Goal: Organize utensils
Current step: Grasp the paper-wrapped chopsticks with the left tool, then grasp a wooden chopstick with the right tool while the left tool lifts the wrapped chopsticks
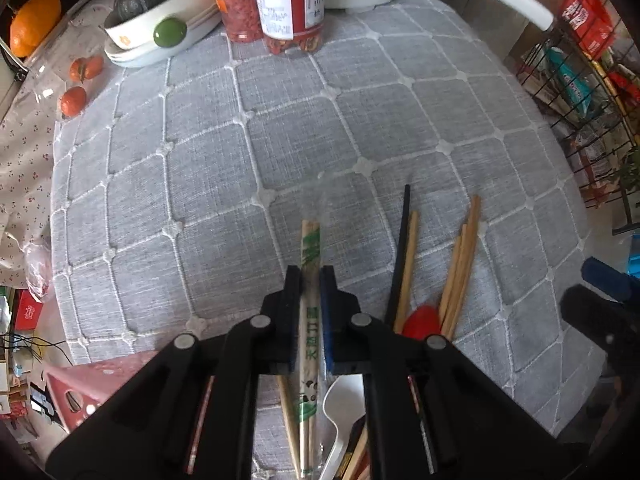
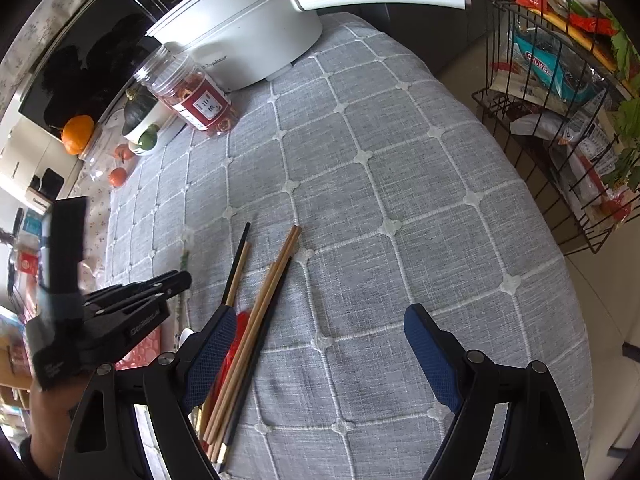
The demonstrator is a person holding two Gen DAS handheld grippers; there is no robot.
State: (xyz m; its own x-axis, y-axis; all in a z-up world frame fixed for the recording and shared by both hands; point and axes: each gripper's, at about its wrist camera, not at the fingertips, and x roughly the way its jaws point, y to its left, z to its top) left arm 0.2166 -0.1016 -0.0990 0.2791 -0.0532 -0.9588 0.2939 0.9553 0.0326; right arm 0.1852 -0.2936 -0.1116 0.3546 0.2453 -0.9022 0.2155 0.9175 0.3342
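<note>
My left claw (image 1: pixel 310 276) is squeezing the wrapped chopsticks (image 1: pixel 310 248); I am keeping them level. My right claw (image 2: pixel 320 344) is hanging apart, holding nothing.

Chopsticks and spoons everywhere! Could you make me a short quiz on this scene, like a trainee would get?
1. True or false: the left gripper is shut on the wrapped chopsticks.
2. Multiple choice: the right gripper is (a) shut on a spoon, (b) open and holding nothing, (c) shut on a jar.
3. Fill in: beside the loose wooden chopsticks on the grey tablecloth lies a spoon coloured ____.

Key
1. True: both fingers press the printed sleeve.
2. b: its jaws stand wide apart above bare cloth.
3. Red; a white spoon lies nearer the left gripper.
</note>
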